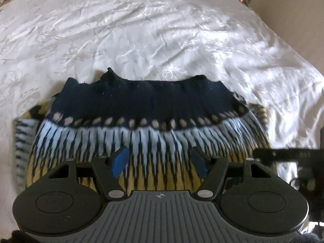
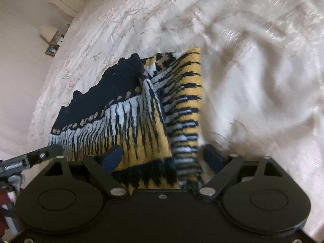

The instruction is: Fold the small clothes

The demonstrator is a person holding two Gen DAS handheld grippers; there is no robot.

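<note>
**Sweater's right under both tongs, folded flap on the right side**

The knitted navy, pale-blue and mustard patterned sweater (image 1: 141, 121) lies on the white embroidered bedspread (image 1: 162, 30), long axis left-to-right in the left wrist view. Left tongs (image 1: 160, 161) hang apart above its lower middle. Right tongs (image 2: 164, 160) gape wide around the folded flap (image 2: 186, 105), pads not pressing, so the right is nearer.

Soft daylight fills both views. The white bedspread (image 1: 162, 30) shows glare on its creases at upper centre of the left view. Motion blur smears the right side of the right view. Fisheye bending curves the edges; corners go dark.
</note>
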